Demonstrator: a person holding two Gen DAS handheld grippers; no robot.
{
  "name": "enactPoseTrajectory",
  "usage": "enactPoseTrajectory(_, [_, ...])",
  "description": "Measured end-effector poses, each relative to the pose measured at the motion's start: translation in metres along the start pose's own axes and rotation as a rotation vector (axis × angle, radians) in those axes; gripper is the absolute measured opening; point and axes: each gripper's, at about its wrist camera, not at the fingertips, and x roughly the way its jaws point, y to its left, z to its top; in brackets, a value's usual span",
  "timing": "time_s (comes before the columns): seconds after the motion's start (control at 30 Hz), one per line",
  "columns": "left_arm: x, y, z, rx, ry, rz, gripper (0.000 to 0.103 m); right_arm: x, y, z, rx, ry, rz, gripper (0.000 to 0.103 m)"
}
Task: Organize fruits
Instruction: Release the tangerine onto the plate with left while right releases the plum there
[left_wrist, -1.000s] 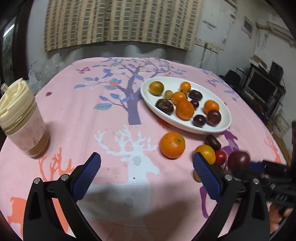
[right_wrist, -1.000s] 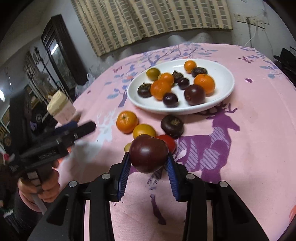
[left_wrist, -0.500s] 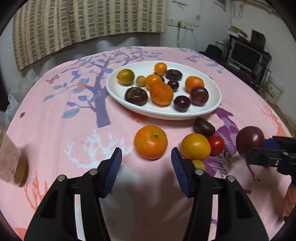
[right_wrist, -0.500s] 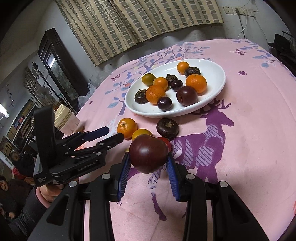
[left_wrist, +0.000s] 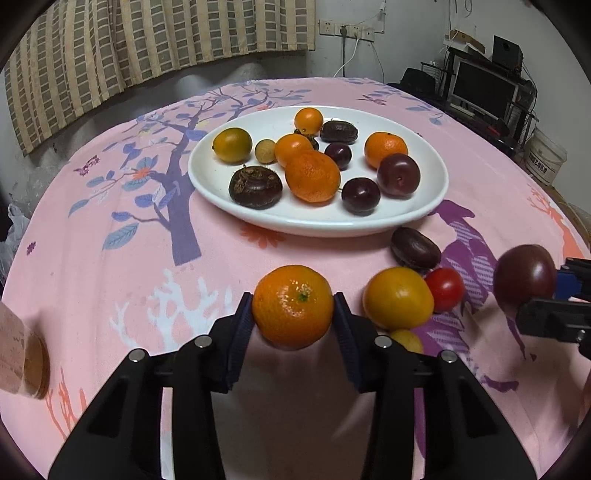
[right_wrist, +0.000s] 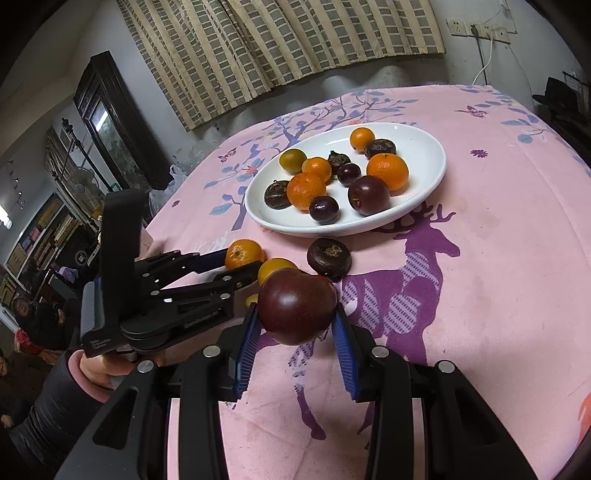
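My left gripper (left_wrist: 293, 314) has its blue pads against both sides of an orange mandarin (left_wrist: 293, 306) on the pink tablecloth. The same gripper shows in the right wrist view (right_wrist: 236, 264) around that mandarin (right_wrist: 243, 253). My right gripper (right_wrist: 295, 325) is shut on a dark purple plum (right_wrist: 297, 305), held above the cloth; it also shows in the left wrist view (left_wrist: 524, 278). The white oval plate (left_wrist: 424, 206) holds several mandarins, plums and dark brown fruits. Beside it on the cloth lie a yellow-orange fruit (left_wrist: 398, 297), a red tomato (left_wrist: 445, 288) and a dark brown fruit (left_wrist: 415, 248).
A cup with a brown drink (left_wrist: 22, 365) stands at the table's left edge. A small yellow fruit (left_wrist: 406, 339) lies partly hidden behind my left finger. Desk and monitor (left_wrist: 480, 88) stand beyond the far right edge. A dark cabinet (right_wrist: 110, 122) stands to the left.
My left gripper moved forward and right to the loose mandarin and closed its pads onto it. My right gripper kept hold of the plum, drifting slightly.
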Motion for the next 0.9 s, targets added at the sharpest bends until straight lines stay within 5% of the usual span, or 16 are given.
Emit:
enactPoseTrajectory(0.13, [-0.024, 0.004, -0.005, -0.02, -0.033, -0.03, 0.042, -0.002, 0.002, -0.001, -0.021, -0.002, -0.004, 0.039])
enactPoseTrajectory(0.37, [-0.069, 0.01, 0.036, -0.051, -0.181, -0.068, 0.042, -0.028, -0.003, 0.046, -0.027, -0.193, -0.005, 0.039])
enactPoseTrajectory(0.47, [-0.057, 0.008, 0.066, -0.054, -0.209, -0.053, 0.042, -0.012, -0.014, 0.079, -0.026, -0.208, -0.047, 0.039])
enactPoseTrajectory(0.73, [0.02, 0.011, 0.124, -0.05, -0.128, 0.028, 0.043, 0.053, -0.047, 0.127, -0.009, -0.166, -0.077, 0.039])
enactPoseTrajectory(0.77, [0.026, 0.013, 0.126, -0.057, -0.119, 0.037, 0.046, 0.06, -0.05, 0.129, -0.003, -0.149, -0.066, 0.041])
enactPoseTrajectory(0.83, [0.03, 0.017, 0.128, -0.081, -0.111, 0.054, 0.08, 0.065, -0.054, 0.127, 0.016, -0.122, -0.055, 0.047])
enactPoseTrajectory(0.87, [0.026, 0.018, 0.125, -0.094, -0.134, 0.068, 0.094, 0.061, -0.053, 0.126, 0.018, -0.127, -0.049, 0.06])
enactPoseTrajectory(0.9, [0.017, 0.019, 0.121, -0.107, -0.179, 0.084, 0.094, 0.056, -0.052, 0.124, 0.011, -0.143, -0.047, 0.063])
